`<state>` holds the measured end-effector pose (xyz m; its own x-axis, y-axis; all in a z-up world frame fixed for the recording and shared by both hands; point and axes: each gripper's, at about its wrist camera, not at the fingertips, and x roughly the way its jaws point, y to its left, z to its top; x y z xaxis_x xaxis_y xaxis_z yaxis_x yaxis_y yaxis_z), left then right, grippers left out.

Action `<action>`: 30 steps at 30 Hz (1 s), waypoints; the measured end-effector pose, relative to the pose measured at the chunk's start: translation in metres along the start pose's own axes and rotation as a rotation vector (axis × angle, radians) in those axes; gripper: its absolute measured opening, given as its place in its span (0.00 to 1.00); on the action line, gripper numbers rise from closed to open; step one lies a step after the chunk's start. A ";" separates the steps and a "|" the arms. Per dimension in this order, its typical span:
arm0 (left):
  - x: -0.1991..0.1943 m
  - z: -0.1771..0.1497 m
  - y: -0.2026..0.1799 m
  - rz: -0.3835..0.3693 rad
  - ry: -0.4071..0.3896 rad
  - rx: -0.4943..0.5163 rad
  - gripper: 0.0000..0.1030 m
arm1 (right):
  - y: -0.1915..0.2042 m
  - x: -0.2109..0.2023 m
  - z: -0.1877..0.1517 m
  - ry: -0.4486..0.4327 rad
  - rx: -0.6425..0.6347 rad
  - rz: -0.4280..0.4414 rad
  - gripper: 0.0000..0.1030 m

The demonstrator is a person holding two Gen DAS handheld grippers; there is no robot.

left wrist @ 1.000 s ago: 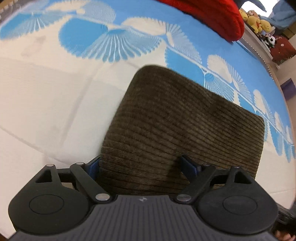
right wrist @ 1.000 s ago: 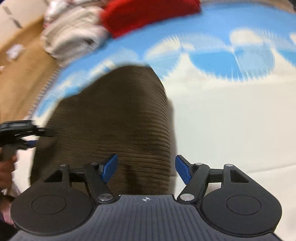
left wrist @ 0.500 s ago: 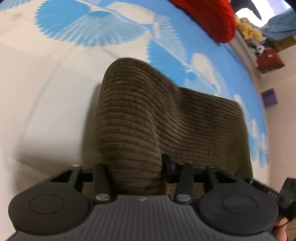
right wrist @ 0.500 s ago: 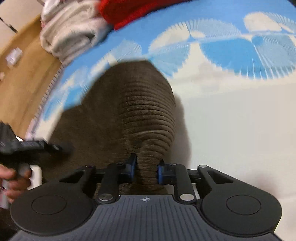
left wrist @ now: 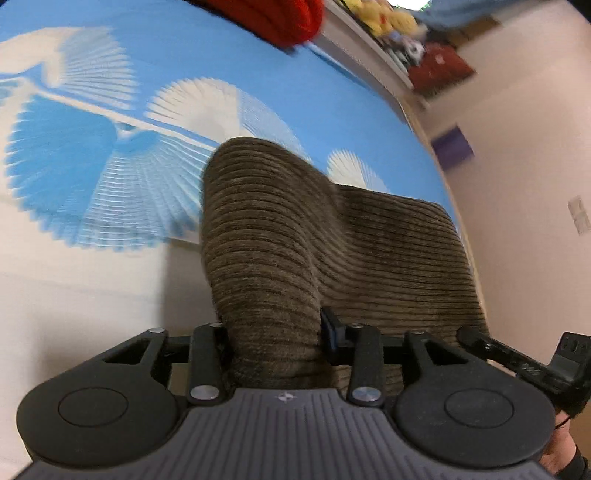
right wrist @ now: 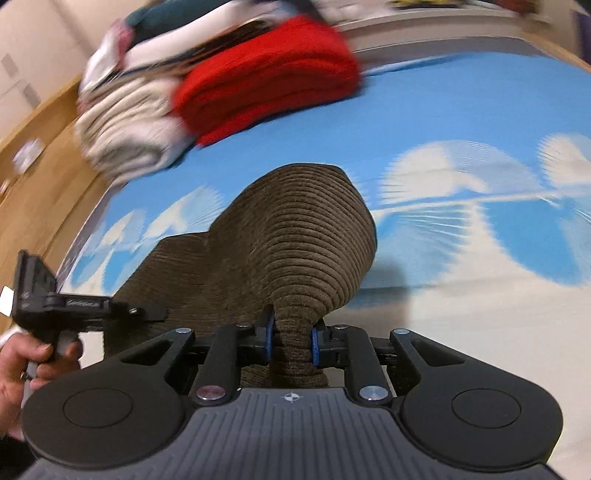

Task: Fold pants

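Brown corduroy pants (left wrist: 303,243) lie folded on a blue and white patterned bed cover (left wrist: 92,177). My left gripper (left wrist: 275,339) is shut on their near left corner and holds it raised in a ridge. My right gripper (right wrist: 291,341) is shut on the near right corner of the pants (right wrist: 295,236), bunched between the blue pads (right wrist: 269,339). The lifted near edge arches up over the rest of the pants. The left gripper also shows in the right wrist view (right wrist: 85,306), and the right gripper in the left wrist view (left wrist: 524,365).
A folded red garment (right wrist: 266,77) and a stack of light clothes (right wrist: 125,122) lie at the far end of the bed. Soft toys (left wrist: 391,22) sit on a ledge behind. The wooden floor (right wrist: 33,147) and a pink wall (left wrist: 524,184) border the bed.
Both grippers closed on the near edge of the pants, then lifted it and carried it forward toward the far end of the bed.
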<state>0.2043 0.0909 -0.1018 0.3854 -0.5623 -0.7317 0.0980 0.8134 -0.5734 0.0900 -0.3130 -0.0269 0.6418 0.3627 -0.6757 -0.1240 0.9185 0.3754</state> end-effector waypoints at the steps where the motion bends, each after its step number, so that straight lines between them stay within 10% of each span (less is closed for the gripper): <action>1: 0.007 -0.001 -0.004 0.057 0.000 0.019 0.54 | -0.012 -0.001 -0.008 -0.008 -0.014 -0.074 0.25; 4: 0.012 -0.002 0.000 0.218 0.002 -0.001 0.56 | -0.043 0.005 -0.018 0.059 0.031 -0.265 0.37; 9: -0.022 -0.004 -0.037 0.081 -0.108 0.154 0.43 | -0.056 -0.013 -0.022 0.014 -0.019 -0.199 0.37; 13: 0.007 -0.033 -0.052 0.102 0.056 0.355 0.18 | -0.038 -0.003 -0.035 0.089 -0.169 -0.078 0.37; 18: 0.040 -0.053 -0.043 0.242 0.220 0.402 0.16 | -0.023 0.051 -0.070 0.392 -0.371 -0.127 0.38; 24: 0.010 -0.032 -0.043 0.209 0.100 0.355 0.25 | -0.030 0.037 -0.021 0.178 -0.267 -0.113 0.41; 30: 0.015 -0.012 -0.027 0.219 0.024 0.188 0.50 | -0.069 0.056 0.030 -0.041 0.016 -0.242 0.67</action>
<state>0.1960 0.0590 -0.1018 0.3946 -0.3715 -0.8404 0.1843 0.9280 -0.3237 0.1573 -0.3612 -0.0713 0.6817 0.1254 -0.7208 0.0490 0.9752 0.2160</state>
